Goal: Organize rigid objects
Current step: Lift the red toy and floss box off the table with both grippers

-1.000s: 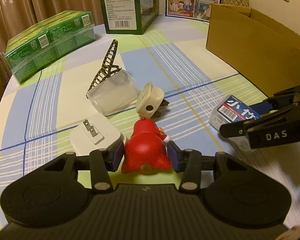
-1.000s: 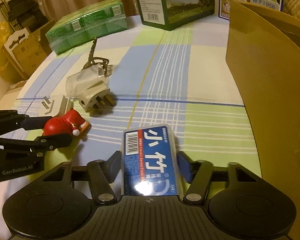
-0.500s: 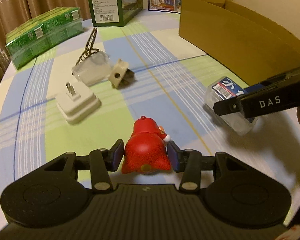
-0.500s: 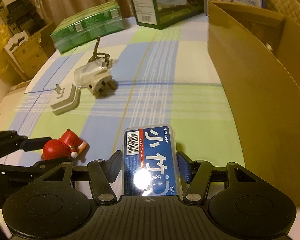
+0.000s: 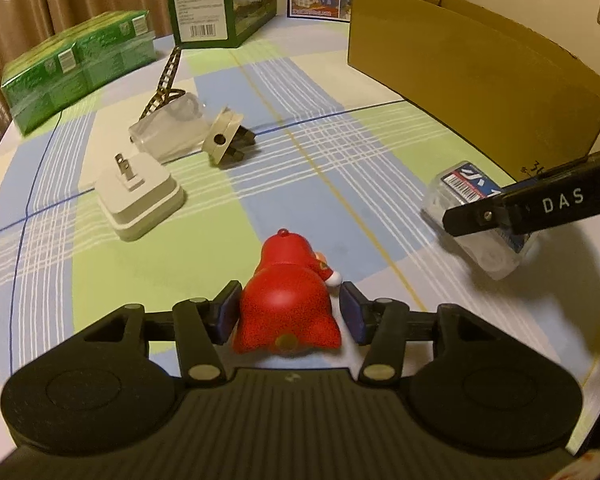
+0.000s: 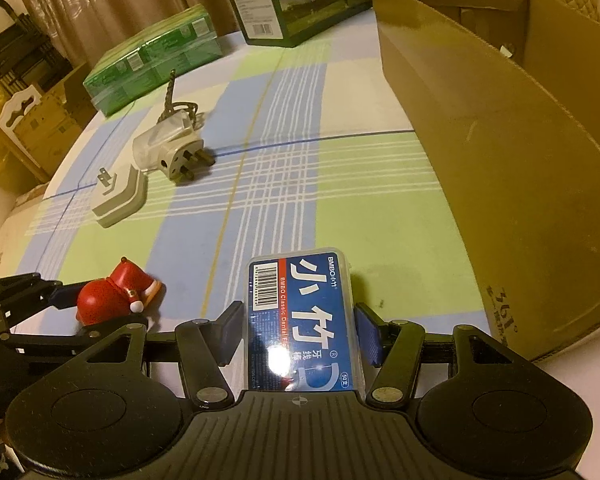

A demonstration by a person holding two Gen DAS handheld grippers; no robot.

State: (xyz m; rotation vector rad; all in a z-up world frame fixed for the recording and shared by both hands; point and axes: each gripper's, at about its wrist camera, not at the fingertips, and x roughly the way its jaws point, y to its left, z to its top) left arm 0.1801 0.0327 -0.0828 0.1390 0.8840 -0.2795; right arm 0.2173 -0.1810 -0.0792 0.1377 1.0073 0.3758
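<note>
Red glossy plastic, a small figurine (image 5: pixel 288 312) in a Santa-style cap, sat clamped between the pads of the left gripper (image 5: pixel 290 314), seemingly lifted just clear of the checked tablecloth (image 5: pixel 204 264), though contact could not be ruled out. The right gripper (image 6: pixel 298 332) was closed on a clear flat dental-floss box with a blue label (image 6: pixel 302 316), presumably for transfer to the open brown cardboard box (image 6: pixel 500 168) just beside it. A white square plug adapter (image 5: pixel 138 196) and a clear-cased three-pin plug (image 5: pixel 196 132) lay farther out, untouched.
</note>
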